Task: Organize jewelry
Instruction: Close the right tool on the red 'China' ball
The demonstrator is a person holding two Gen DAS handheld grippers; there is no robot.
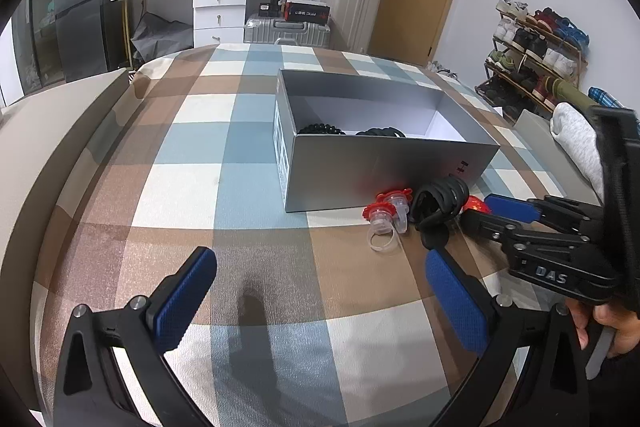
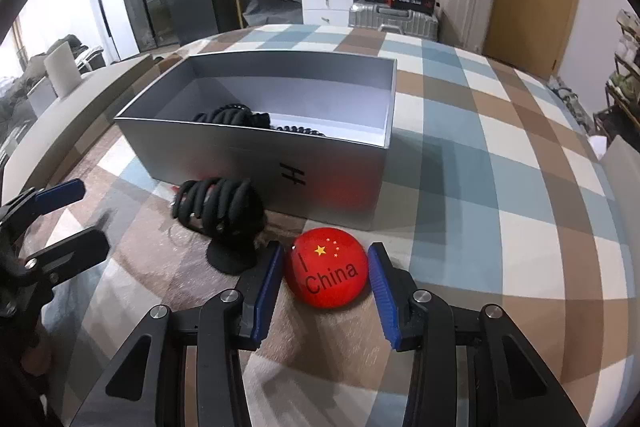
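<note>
Badge: we see the red badge (image 2: 326, 273) on the bed, just near the box (image 2: 256, 155).
Right gripper (image 2: 326, 281): it is open, with one pad on each side of the badge; we cannot tell if they touch.
Left gripper (image 1: 320, 297): open, empty, low and farther away.
Nearer hand: our right.

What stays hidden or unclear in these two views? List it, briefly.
- Box contents: its near wall hides all but the tops of the black coils, both views.
- Red badge: in the left wrist view, mostly behind the right gripper; whether the pads touch it is unclear.
- Clear rings with red flowers: right wrist view, hidden behind the black hair ties.
</note>
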